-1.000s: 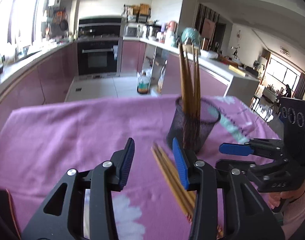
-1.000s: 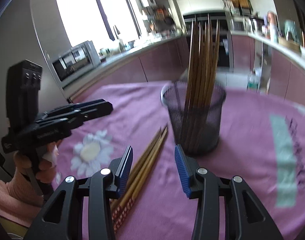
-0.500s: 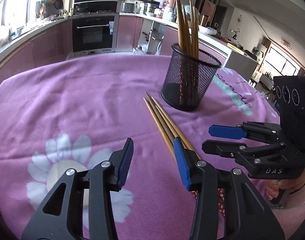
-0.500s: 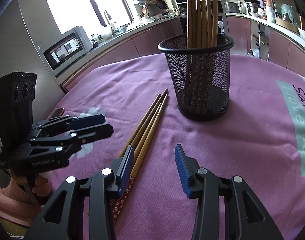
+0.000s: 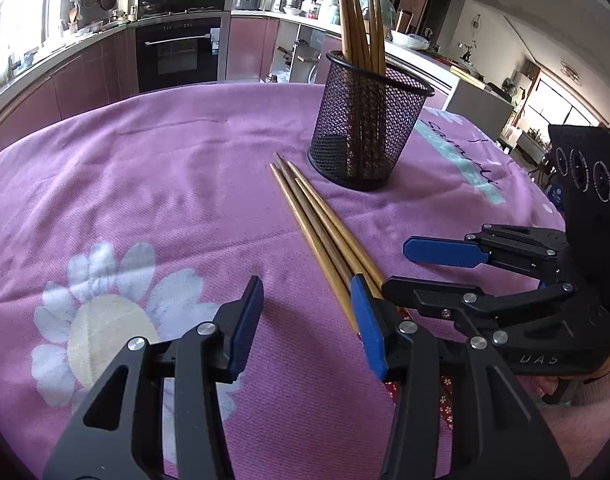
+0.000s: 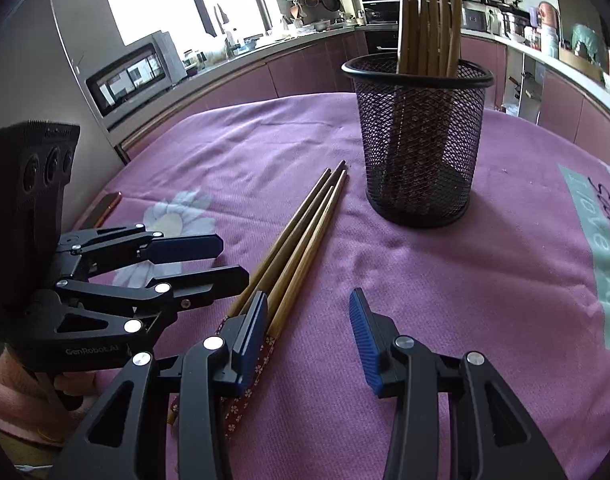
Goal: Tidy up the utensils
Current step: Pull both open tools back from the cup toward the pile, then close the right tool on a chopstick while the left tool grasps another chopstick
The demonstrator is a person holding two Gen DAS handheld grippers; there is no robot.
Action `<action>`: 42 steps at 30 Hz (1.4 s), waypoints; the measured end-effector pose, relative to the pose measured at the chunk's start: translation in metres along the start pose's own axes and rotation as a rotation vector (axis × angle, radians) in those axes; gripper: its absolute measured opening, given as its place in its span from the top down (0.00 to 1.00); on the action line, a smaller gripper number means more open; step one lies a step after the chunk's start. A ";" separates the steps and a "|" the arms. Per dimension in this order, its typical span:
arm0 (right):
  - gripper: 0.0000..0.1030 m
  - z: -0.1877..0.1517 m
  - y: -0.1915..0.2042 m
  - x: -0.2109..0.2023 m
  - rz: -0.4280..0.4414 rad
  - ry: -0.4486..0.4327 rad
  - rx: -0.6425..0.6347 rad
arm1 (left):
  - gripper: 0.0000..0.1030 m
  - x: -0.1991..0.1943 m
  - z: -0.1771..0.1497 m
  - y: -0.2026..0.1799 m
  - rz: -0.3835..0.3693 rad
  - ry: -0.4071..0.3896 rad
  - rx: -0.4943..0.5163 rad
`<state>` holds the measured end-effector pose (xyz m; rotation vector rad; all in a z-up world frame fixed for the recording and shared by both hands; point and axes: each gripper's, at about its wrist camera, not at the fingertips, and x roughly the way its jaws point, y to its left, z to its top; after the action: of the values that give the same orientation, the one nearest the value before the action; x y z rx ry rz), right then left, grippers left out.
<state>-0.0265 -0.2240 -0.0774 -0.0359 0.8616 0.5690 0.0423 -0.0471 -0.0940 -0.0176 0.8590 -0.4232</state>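
Observation:
Several loose wooden chopsticks (image 5: 321, 232) (image 6: 301, 248) lie side by side on the pink cloth, their tips pointing at a black mesh holder (image 5: 365, 132) (image 6: 421, 160) that has more chopsticks standing in it. My left gripper (image 5: 307, 292) (image 6: 233, 260) hovers low over the cloth with its jaws opening and nothing between them; its right finger sits just beside the chopsticks' handle ends. My right gripper (image 6: 308, 304) (image 5: 397, 268) is open and empty, and its left finger covers the patterned handle ends. The two grippers flank the bundle.
The pink tablecloth (image 5: 165, 184) has a white flower print (image 5: 101, 320) and a teal lettered band (image 6: 601, 256). A thin orange-edged object (image 6: 105, 208) lies at the table's left edge. Kitchen counters and an oven (image 5: 177, 52) stand beyond.
Both grippers have sunk and tipped down toward the loose chopsticks, which now lie right at their fingertips. The left jaws stand a little wider.

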 end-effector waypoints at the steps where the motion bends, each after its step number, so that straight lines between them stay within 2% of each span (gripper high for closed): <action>1: 0.60 0.000 0.001 0.000 -0.007 0.001 -0.008 | 0.56 0.001 0.000 -0.001 0.002 0.003 0.005; 12: 0.62 -0.001 0.003 0.002 -0.035 0.002 -0.026 | 0.55 0.006 -0.001 -0.005 0.027 0.013 0.036; 17: 0.67 -0.002 0.002 0.002 -0.055 0.001 -0.030 | 0.55 0.008 0.000 -0.009 0.053 0.013 0.056; 24: 0.73 -0.002 -0.001 0.001 -0.067 0.004 -0.023 | 0.68 0.007 0.000 -0.002 0.059 0.026 0.055; 28: 0.73 -0.001 -0.002 0.001 -0.069 0.005 -0.025 | 0.68 0.006 0.001 0.004 0.036 0.028 0.029; 42: 0.74 0.015 0.000 0.013 -0.081 0.024 -0.032 | 0.69 0.019 0.013 0.001 0.081 0.032 0.042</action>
<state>-0.0089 -0.2140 -0.0770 -0.1064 0.8707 0.5074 0.0631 -0.0547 -0.0993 0.0626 0.8787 -0.3666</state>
